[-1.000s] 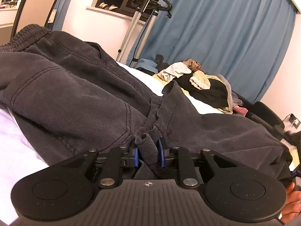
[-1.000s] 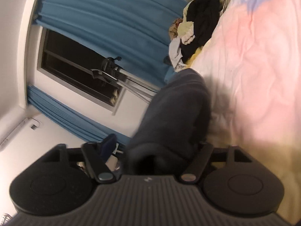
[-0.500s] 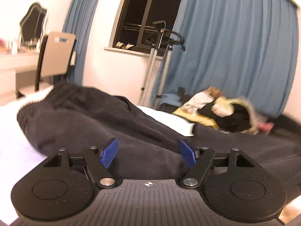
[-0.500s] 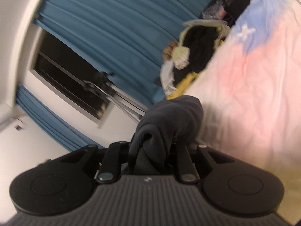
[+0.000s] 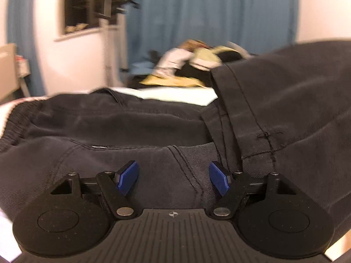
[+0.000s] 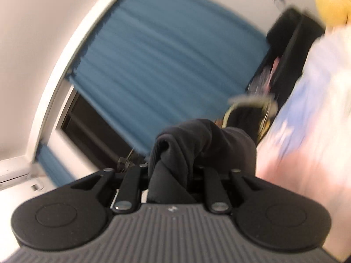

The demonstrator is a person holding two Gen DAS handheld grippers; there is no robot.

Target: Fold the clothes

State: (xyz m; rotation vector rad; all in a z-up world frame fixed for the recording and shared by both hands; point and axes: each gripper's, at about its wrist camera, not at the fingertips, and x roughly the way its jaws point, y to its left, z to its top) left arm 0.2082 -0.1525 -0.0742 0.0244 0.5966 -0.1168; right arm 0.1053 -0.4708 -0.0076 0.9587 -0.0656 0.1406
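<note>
Dark grey trousers (image 5: pixel 136 127) lie spread on the bed, waistband at the left. A hemmed trouser leg (image 5: pixel 285 100) hangs lifted at the right of the left wrist view. My left gripper (image 5: pixel 173 178) is open just above the trouser fabric, its blue pads (image 5: pixel 128 176) apart and holding nothing. My right gripper (image 6: pixel 173 171) is shut on a bunched fold of the same dark trousers (image 6: pixel 197 140) and holds it raised and tilted, above the pink and blue bedsheet (image 6: pixel 311 131).
A pile of mixed clothes (image 5: pixel 197 63) lies at the far end of the bed. Blue curtains (image 5: pixel 208 11), a window (image 5: pixel 74 2) and a stand (image 5: pixel 107 28) are behind. A dark chair (image 6: pixel 291 43) stands by the bed's far side.
My left gripper let go of the trouser fold and opened, then moved closer over the fabric. My right gripper closed on the trouser fold and swung it upward.
</note>
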